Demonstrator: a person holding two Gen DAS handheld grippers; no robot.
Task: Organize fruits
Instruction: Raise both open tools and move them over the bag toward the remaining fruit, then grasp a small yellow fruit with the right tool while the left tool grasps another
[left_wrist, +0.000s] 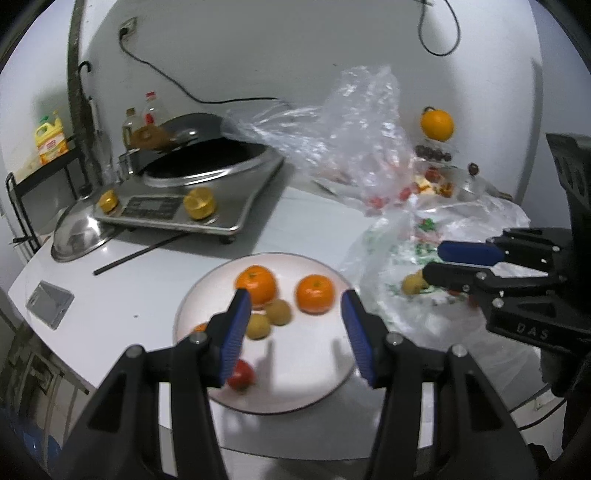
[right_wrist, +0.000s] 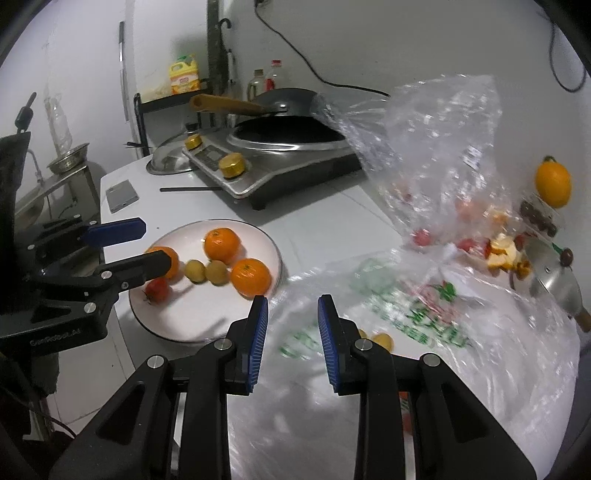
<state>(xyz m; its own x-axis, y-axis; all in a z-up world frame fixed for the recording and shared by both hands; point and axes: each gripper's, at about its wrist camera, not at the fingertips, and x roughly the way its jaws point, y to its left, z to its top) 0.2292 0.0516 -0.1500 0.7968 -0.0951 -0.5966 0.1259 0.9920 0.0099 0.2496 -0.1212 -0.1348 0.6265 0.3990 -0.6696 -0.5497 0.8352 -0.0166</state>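
Observation:
A white plate (left_wrist: 314, 384) holds two oranges (left_wrist: 314, 294), a third orange partly hidden, two small yellow-brown fruits (left_wrist: 279, 312) and a red tomato (left_wrist: 241, 374). My left gripper (left_wrist: 295, 332) is open and empty just above the plate. My right gripper (right_wrist: 291, 339) is open and empty over a printed plastic bag (right_wrist: 424, 325). A small yellow fruit (right_wrist: 382, 339) lies in the bag by its right finger. The plate also shows in the right wrist view (right_wrist: 192, 325), and the right gripper in the left wrist view (left_wrist: 432, 264).
An induction cooker (left_wrist: 229, 195) with a wok stands at the back left, a metal lid (left_wrist: 79, 236) beside it. A clear plastic bag (left_wrist: 351, 122) with red fruits rises behind. An orange (left_wrist: 437, 124) and peel scraps (right_wrist: 504, 253) sit at the back right. A phone (left_wrist: 48, 302) lies left.

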